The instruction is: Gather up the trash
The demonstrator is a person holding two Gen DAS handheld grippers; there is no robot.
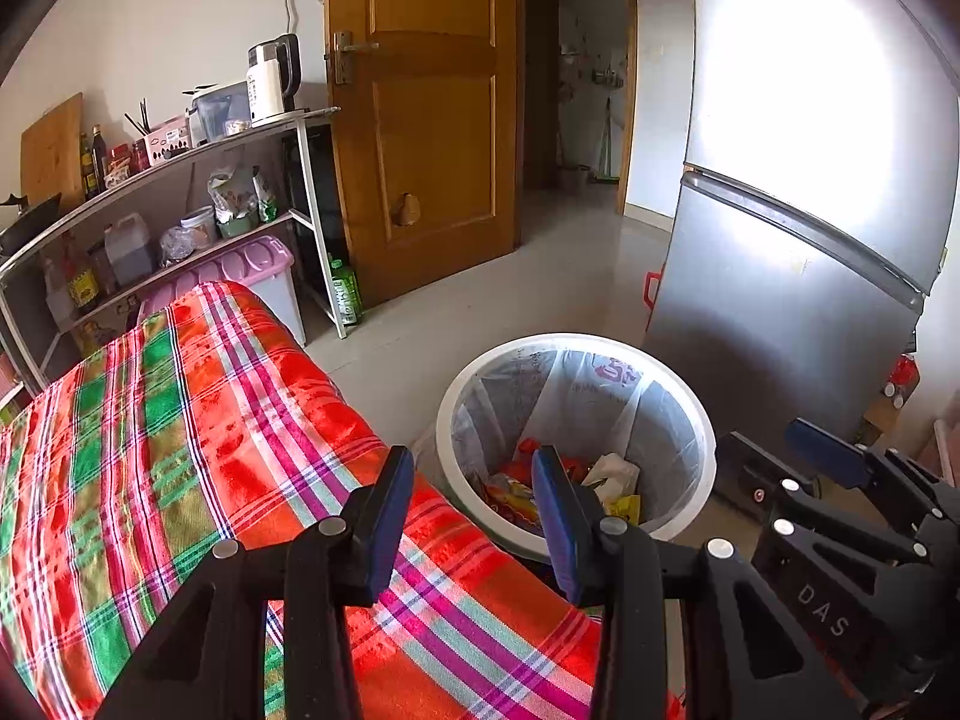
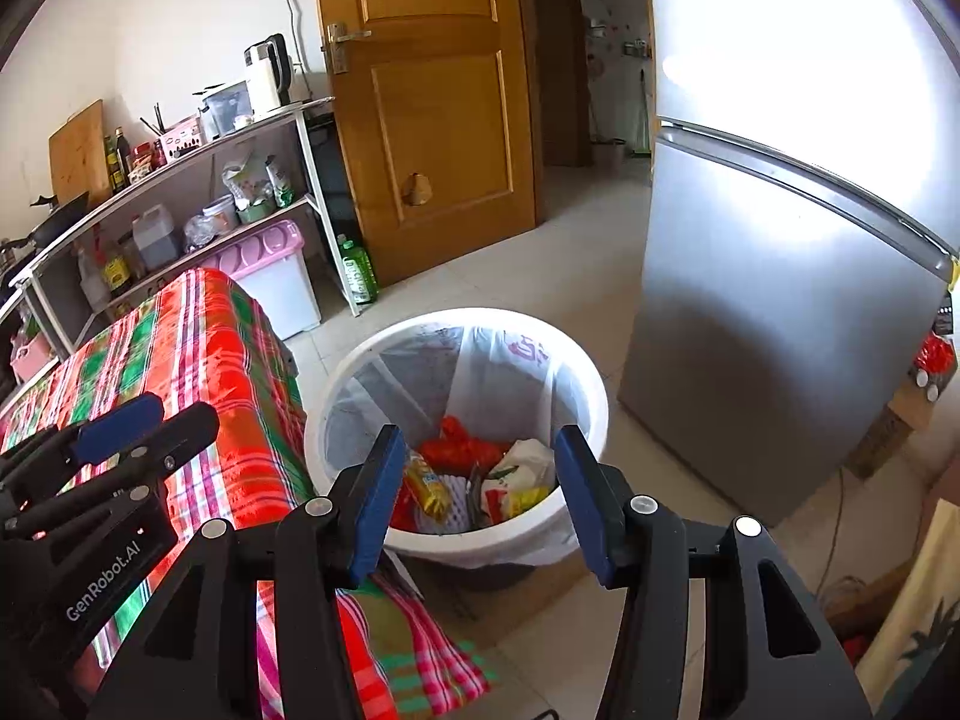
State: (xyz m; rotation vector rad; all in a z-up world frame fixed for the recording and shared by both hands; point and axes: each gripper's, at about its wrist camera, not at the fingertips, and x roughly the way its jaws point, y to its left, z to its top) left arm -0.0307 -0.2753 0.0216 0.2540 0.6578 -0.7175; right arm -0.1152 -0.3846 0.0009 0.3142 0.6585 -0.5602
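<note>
A white trash bin [image 1: 705, 450] lined with a plastic bag stands on the floor beside the table; it also shows in the right wrist view [image 2: 591, 396]. Several wrappers [image 2: 462, 450] and crumpled packets [image 1: 618, 480] lie inside it. My left gripper [image 1: 474, 516] is open and empty above the table's corner, next to the bin. My right gripper [image 2: 477, 492] is open and empty, held above the bin's near rim. Each gripper shows at the edge of the other's view: the right one [image 1: 840, 480] and the left one [image 2: 126, 426].
A table with a red, green and pink plaid cloth [image 1: 180, 450] lies to the left. A silver fridge [image 1: 810, 240] stands to the right of the bin. A metal shelf [image 1: 180, 192] with bottles and a kettle, a pink-lidded box [image 1: 252, 270] and a wooden door [image 1: 426, 120] are behind.
</note>
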